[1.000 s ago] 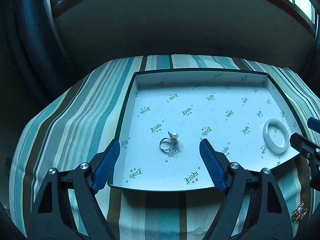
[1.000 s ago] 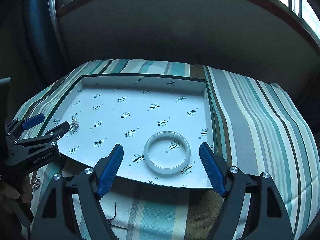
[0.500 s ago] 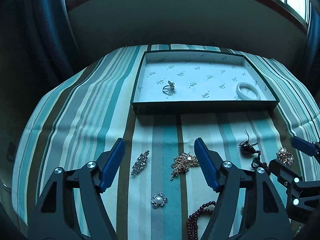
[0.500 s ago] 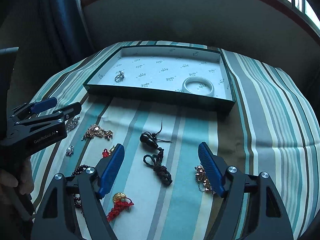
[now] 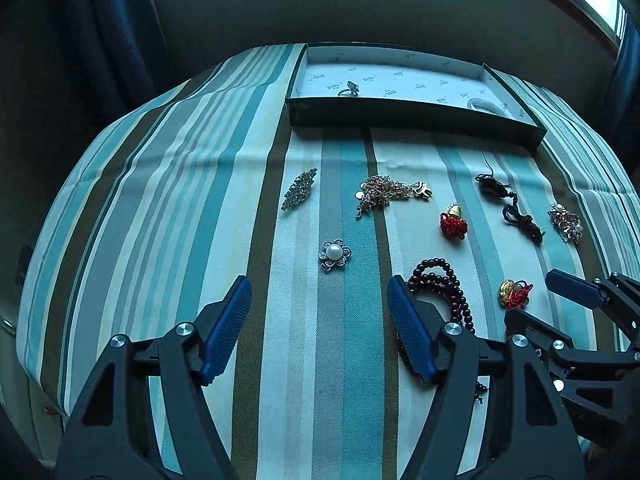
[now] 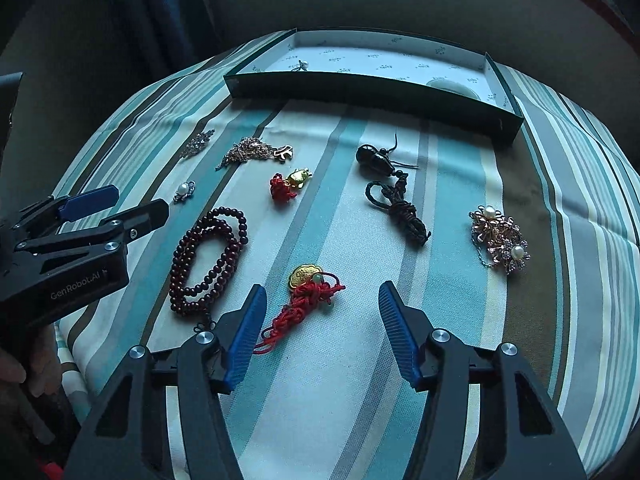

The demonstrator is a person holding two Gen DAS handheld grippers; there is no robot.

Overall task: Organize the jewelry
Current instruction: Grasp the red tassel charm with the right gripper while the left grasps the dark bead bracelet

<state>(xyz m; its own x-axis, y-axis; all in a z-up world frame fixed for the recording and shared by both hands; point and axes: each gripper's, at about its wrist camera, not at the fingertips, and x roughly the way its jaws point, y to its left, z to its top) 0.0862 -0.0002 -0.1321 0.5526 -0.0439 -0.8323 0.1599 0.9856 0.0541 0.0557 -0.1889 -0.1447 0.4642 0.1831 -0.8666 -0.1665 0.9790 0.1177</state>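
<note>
Right gripper half-open, empty, jaws just been closing, red-corded gold charm just ahead between tips. Left gripper wider, empty. Risks snagging only loose cord, dragging charm into bead bracelet.

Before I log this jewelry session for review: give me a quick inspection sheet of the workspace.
Surface: striped cloth, flat.
Job's things: green box holds a pearl ring and white bangle; bead bracelet, red-knot gold charm, black cord pendant, brooches outside.
Clutter: nothing seen.
Grippers: left tongs and right tongs open, just been closing, nothing between.
Cables: nothing seen.
Surroundings: dark wall, windows.
</note>
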